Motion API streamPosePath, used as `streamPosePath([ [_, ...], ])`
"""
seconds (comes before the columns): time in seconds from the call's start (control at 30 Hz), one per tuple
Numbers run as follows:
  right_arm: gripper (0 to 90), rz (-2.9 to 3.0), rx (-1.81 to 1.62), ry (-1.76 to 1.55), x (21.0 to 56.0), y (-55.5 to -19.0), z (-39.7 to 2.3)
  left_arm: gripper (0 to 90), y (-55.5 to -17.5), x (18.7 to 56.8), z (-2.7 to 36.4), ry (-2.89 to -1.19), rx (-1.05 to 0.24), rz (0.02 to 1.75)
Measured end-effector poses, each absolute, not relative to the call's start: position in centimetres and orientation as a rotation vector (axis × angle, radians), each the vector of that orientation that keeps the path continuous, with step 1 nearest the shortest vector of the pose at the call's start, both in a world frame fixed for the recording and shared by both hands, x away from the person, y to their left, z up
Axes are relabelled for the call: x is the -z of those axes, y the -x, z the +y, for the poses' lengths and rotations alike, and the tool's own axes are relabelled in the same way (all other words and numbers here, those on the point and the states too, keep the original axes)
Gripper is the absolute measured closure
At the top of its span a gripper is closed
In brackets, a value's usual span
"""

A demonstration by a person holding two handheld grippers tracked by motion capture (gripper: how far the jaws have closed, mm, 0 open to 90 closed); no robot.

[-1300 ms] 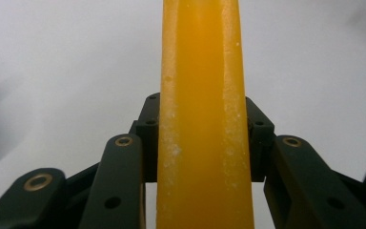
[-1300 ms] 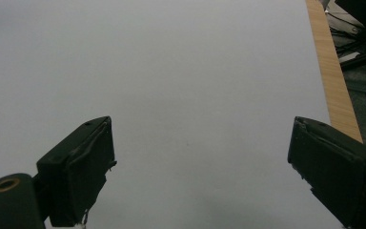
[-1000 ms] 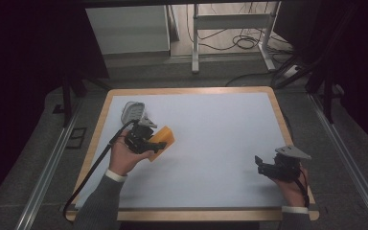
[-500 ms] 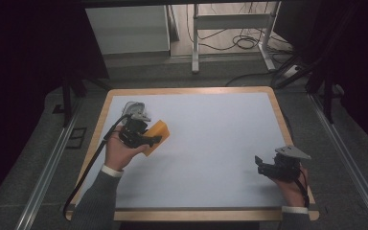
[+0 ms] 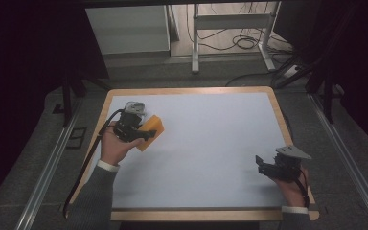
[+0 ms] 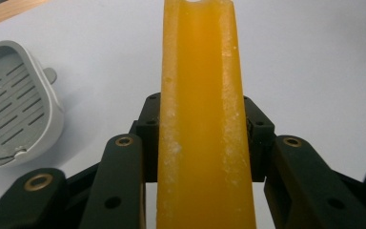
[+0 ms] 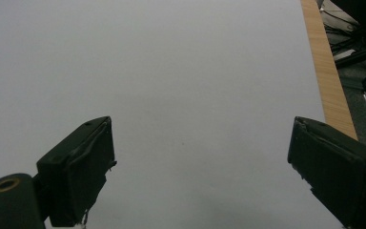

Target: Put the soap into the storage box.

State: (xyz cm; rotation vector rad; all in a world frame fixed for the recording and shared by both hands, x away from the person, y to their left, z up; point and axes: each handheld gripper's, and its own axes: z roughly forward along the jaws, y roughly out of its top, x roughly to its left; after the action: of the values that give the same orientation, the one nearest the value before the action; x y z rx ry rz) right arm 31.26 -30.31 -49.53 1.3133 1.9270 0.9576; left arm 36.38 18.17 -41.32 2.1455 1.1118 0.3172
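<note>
Left gripper (image 6: 205,157) jaws clench a yellow-orange sponge block (image 6: 202,119); right gripper (image 7: 200,176) jaws gape empty; squashy sponge may slip.

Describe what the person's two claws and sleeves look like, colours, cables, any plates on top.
Both claws are black. The left claw has blocky jaws with brass-coloured rivets, and a black cable trails from it off the table's edge. The right claw carries a grey three-cornered plate on top. The person wears grey sleeves with white cuffs at both wrists.
</note>
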Motion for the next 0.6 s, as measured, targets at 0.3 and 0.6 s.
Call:
streamPosePath([
  [0.3, 8.6, 1.920, -0.954, -1.324, 49.6, -31.3, -30.5, 61.4, -37.2, 41.4, 18.8, -2.128, -0.319, 1.129],
  [0.6, 8.6, 1.922, -0.949, -1.326, 49.6, -31.3, -30.5, 61.4, -37.9, 41.6, 19.3, -2.135, -0.305, 1.146],
])
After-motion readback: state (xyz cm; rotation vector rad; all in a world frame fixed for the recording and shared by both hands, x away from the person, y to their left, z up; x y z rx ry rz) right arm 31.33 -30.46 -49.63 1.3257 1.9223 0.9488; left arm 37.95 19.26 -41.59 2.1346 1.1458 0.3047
